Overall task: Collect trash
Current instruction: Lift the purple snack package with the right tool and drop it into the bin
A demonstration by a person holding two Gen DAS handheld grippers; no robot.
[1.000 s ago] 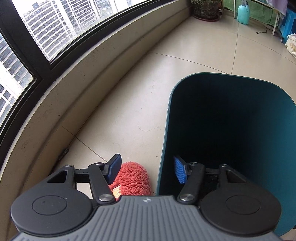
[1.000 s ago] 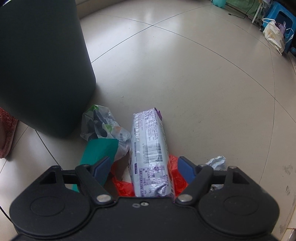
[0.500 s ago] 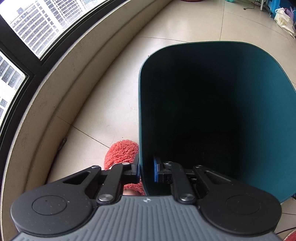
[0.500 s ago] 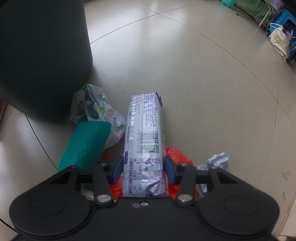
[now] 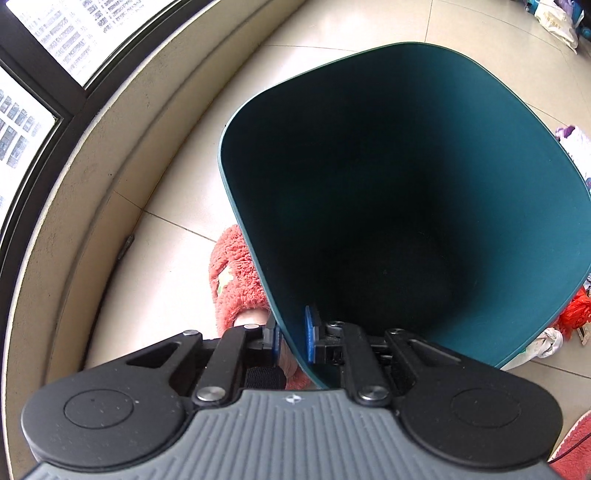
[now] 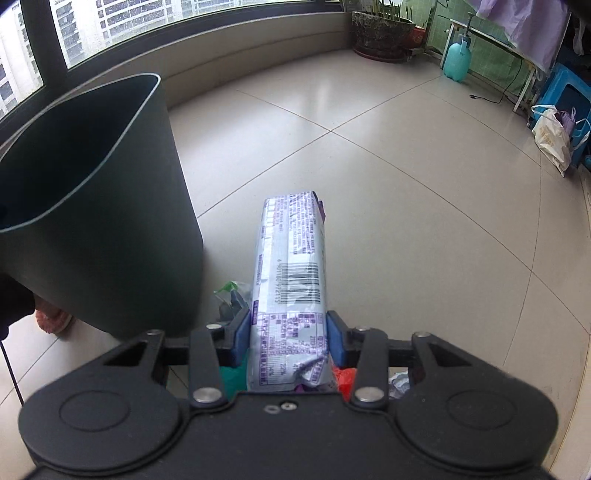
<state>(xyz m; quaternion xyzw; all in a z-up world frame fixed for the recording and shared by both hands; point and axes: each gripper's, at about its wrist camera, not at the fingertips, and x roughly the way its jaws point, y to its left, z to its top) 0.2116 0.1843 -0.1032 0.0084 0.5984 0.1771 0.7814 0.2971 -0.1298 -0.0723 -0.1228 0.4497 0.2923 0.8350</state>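
Observation:
A dark teal bin (image 5: pixel 369 147) stands on the tiled floor, its inside dark and bare as far as I can see. My left gripper (image 5: pixel 291 332) is shut on its near rim, one pad outside and one inside. In the right wrist view the bin (image 6: pixel 110 240) leans at the left. My right gripper (image 6: pixel 288 332) holds a white and purple packet (image 6: pixel 291 266) above the floor; the jaws are closing and the pads press its sides. Under it lie a clear green bag (image 6: pixel 231 291), red plastic (image 6: pixel 343 380) and crumpled foil (image 6: pixel 400 384).
A person's foot in a fuzzy red slipper (image 5: pixel 236 280) stands by the bin. A curved low wall (image 5: pixel 92 177) under windows runs behind it. A plant pot (image 6: pixel 382 33), a teal spray bottle (image 6: pixel 458 59), a blue stool (image 6: pixel 569 96) and a bag (image 6: pixel 552 136) stand far right.
My left gripper moved onto the bin's rim and shut on it. My right gripper closed on the packet and lifted it off the trash pile.

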